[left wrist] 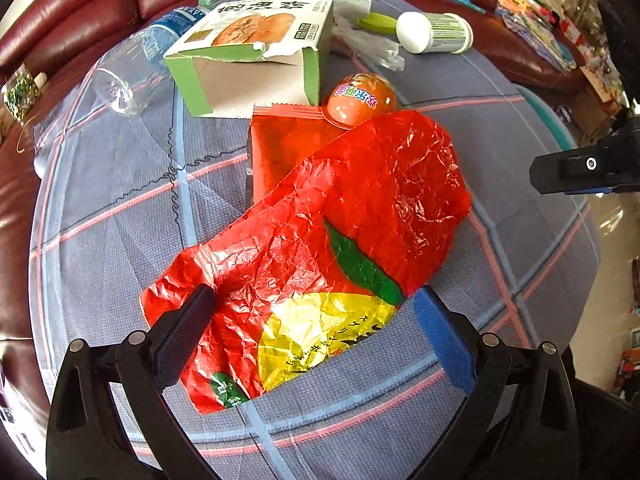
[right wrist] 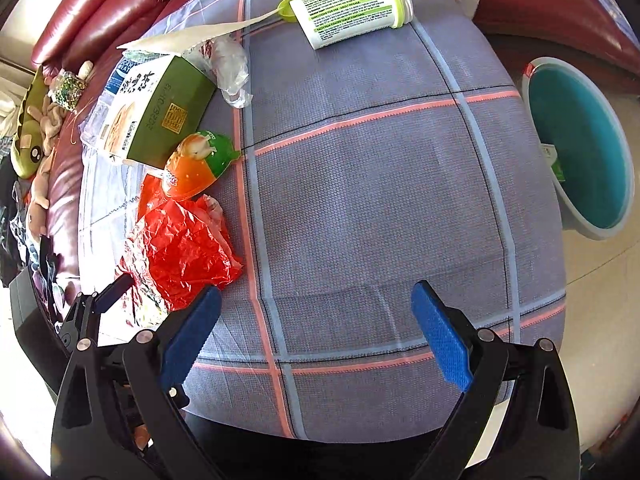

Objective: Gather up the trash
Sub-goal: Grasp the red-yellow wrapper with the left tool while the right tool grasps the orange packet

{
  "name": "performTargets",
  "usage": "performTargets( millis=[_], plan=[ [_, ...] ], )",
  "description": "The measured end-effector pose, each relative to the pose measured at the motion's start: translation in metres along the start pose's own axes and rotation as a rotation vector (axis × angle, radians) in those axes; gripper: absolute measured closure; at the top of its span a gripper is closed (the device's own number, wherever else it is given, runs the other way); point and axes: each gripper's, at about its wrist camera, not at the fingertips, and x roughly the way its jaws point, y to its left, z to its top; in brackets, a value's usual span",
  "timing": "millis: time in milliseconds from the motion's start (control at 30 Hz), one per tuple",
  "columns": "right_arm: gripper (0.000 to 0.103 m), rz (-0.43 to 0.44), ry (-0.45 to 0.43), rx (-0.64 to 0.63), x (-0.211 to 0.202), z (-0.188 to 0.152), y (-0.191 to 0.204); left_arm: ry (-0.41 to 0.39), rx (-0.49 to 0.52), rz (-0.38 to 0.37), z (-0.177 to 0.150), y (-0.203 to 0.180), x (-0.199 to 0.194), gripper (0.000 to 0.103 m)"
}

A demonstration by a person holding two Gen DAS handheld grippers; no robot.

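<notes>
The left gripper point(left wrist: 314, 330) gapes wide around the crinkled red plastic bag point(left wrist: 320, 248); the right gripper point(right wrist: 316, 334) hangs spread over the checked tabletop point(right wrist: 360, 200).

Left wrist view: crumpled bag point(left wrist: 328, 248) fills the frame centre on the cloth-covered bench point(left wrist: 120, 208), overlapping a flat wrapper point(left wrist: 276, 148) behind it. Egg-shaped toy point(left wrist: 360, 98) touches the wrapper's upper right edge. Torn box point(left wrist: 248, 56) upper centre, bottle point(left wrist: 136, 64) to its left, canister point(left wrist: 436, 33) upper right. Right wrist view: bin point(right wrist: 580, 148) at right edge, beside the bench.
</notes>
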Motion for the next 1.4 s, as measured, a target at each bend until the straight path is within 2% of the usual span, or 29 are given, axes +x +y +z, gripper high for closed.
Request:
performTargets(
  millis=[67, 133, 233, 300, 367, 467, 567, 667, 900, 1000, 1133, 1200, 1267, 1367, 1400],
  plan=[
    [0.011, 0.001, 0.004, -0.005, 0.001, 0.0, 0.0, -0.01, -0.015, -0.011, 0.0, 0.002, -0.001, 0.004],
    [0.011, 0.0, 0.007, -0.006, 0.002, 0.0, 0.001, -0.022, -0.028, -0.01, -0.001, 0.008, -0.005, 0.014],
    [0.011, 0.001, 0.009, -0.006, 0.003, 0.001, 0.0, -0.033, -0.036, -0.049, -0.005, 0.016, -0.015, 0.029],
    [0.011, 0.002, 0.011, -0.006, 0.004, 0.001, 0.001, -0.043, -0.028, -0.042, -0.007, 0.018, -0.021, 0.047],
    [0.011, 0.001, 0.014, -0.009, 0.006, 0.001, 0.004, -0.042, -0.031, -0.046, -0.008, 0.019, -0.025, 0.059],
    [0.011, 0.003, 0.017, -0.017, 0.007, 0.001, 0.009, -0.027, -0.066, -0.113, -0.011, 0.028, -0.035, 0.06],
    [0.011, 0.006, 0.009, -0.028, 0.006, 0.005, 0.016, -0.068, -0.084, -0.134, -0.013, 0.038, -0.056, 0.06],
    [0.011, 0.008, -0.003, -0.038, 0.005, 0.012, 0.027, -0.072, -0.116, -0.187, -0.015, 0.052, -0.07, 0.058],
    [0.011, 0.072, -0.025, -0.039, 0.009, 0.024, 0.052, -0.127, -0.213, -0.181, -0.014, 0.084, -0.087, 0.059],
    [0.011, 0.115, 0.001, -0.047, 0.023, 0.023, 0.069, -0.152, -0.24, -0.134, -0.007, 0.1, -0.088, 0.066],
    [0.011, 0.164, 0.036, -0.085, 0.043, 0.019, 0.098, -0.158, -0.287, -0.135, -0.001, 0.121, -0.079, 0.069],
    [0.011, 0.162, 0.037, -0.103, 0.052, 0.019, 0.109, -0.155, -0.293, -0.128, 0.002, 0.126, -0.074, 0.068],
    [0.011, 0.159, 0.029, -0.114, 0.058, 0.02, 0.119, -0.154, -0.295, -0.099, 0.002, 0.129, -0.07, 0.066],
    [0.015, 0.142, 0.017, -0.141, 0.063, 0.022, 0.132, -0.143, -0.304, -0.096, 0.002, 0.14, -0.061, 0.048],
    [0.017, 0.127, 0.003, -0.155, 0.064, 0.021, 0.136, -0.135, -0.306, -0.086, 0.002, 0.143, -0.056, 0.047]
  ],
)
